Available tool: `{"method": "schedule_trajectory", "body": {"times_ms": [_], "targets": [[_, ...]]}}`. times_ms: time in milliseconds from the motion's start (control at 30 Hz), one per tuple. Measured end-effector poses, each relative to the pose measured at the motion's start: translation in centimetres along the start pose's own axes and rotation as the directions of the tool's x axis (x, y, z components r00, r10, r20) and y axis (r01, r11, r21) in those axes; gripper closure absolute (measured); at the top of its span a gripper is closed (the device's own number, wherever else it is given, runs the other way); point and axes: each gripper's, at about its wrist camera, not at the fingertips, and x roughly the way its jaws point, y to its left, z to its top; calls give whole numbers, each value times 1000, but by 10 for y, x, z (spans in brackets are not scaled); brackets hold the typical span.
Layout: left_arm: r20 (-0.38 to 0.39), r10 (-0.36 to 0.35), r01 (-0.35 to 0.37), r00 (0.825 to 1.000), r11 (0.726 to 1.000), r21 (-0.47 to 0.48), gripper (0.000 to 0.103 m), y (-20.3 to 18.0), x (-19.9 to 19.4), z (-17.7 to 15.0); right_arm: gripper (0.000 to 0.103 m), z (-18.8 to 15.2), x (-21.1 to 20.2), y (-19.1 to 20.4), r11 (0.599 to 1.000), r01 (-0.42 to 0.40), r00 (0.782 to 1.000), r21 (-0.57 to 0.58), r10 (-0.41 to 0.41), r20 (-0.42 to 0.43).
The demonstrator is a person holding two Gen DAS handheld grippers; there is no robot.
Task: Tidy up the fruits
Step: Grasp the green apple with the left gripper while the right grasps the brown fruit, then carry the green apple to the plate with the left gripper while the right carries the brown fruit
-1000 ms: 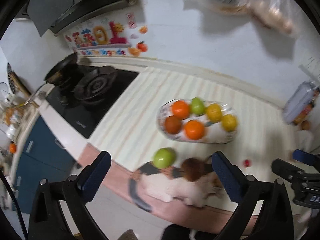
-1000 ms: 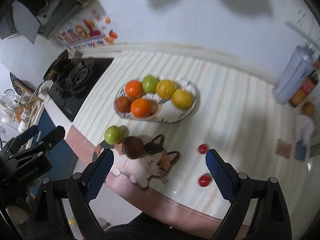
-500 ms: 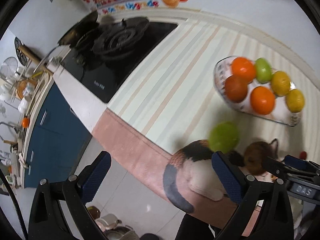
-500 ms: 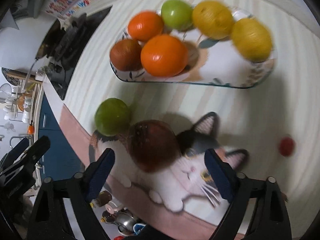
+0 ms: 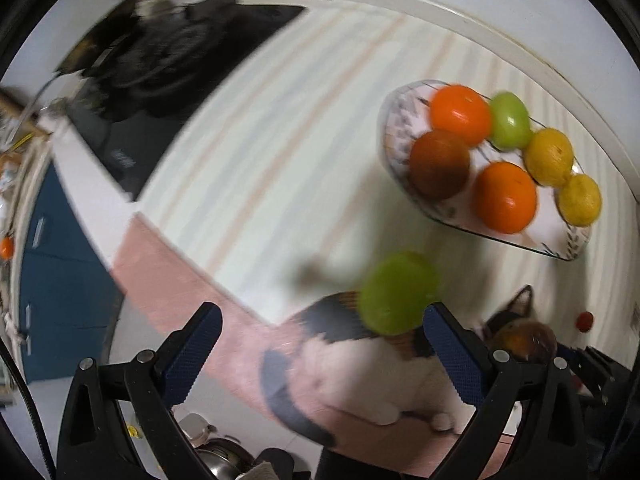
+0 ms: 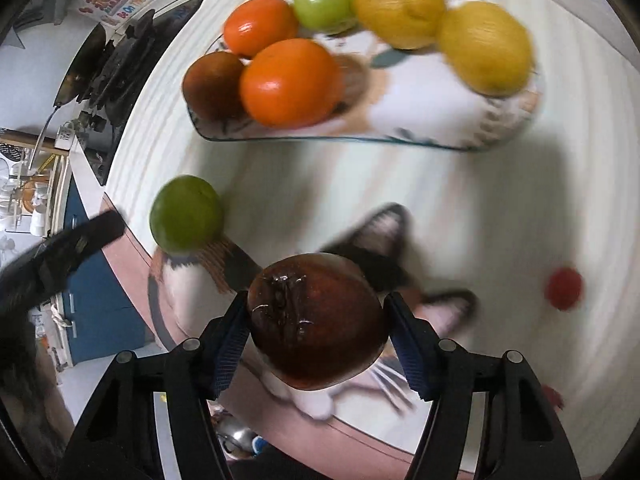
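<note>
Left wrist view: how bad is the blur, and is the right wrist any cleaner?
Left wrist: heavy motion smear; the loose green fruit and the stove have no clean edges. Right wrist: the brown fruit between the right gripper fingers is sharp with glare streaks, while the plate and lemons smear.

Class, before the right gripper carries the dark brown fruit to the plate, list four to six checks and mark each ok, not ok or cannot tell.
1. Right gripper closed on the dark brown fruit: ok, both fingers touch its sides.
2. Fruit lifted off the cat-print mat: cannot tell.
3. Free spot on the plate: ok, bare patch in front of the lemons.
4. Path to the plate: ok, only bare striped cloth lies between.
5. Left gripper out of the way: ok, open and empty beside the loose green apple.
6. Small red fruit clear of the path: ok, off to the right.
</note>
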Motion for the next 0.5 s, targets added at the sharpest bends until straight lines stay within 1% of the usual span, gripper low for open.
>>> {"method": "schedule_trajectory", "body": {"times_ms": [133, 267, 333, 400, 500], "targets": [[-34, -25, 27, 999, 997, 66, 0, -22, 19, 8, 34, -13, -10, -19, 999, 23, 1000, 25, -23, 7], [-86, -42, 52, 995, 992, 113, 1, -40, 45, 13, 34, -17, -10, -30, 998, 1, 1000, 64, -1, 5], [-95, -48, 60, 994, 990, 126, 15, -43, 53, 14, 34, -19, -9, -37, 998, 4, 1000, 70, -4, 6], [-101, -66, 79, 993, 989, 128, 43, -46, 57, 15, 34, -20, -8, -40, 997, 0, 1000, 73, 0, 2], [-83, -71, 81, 994, 989, 122, 44, -45, 57, 14, 34, -20, -3, -39, 997, -2, 1000, 75, 2, -2]]}}
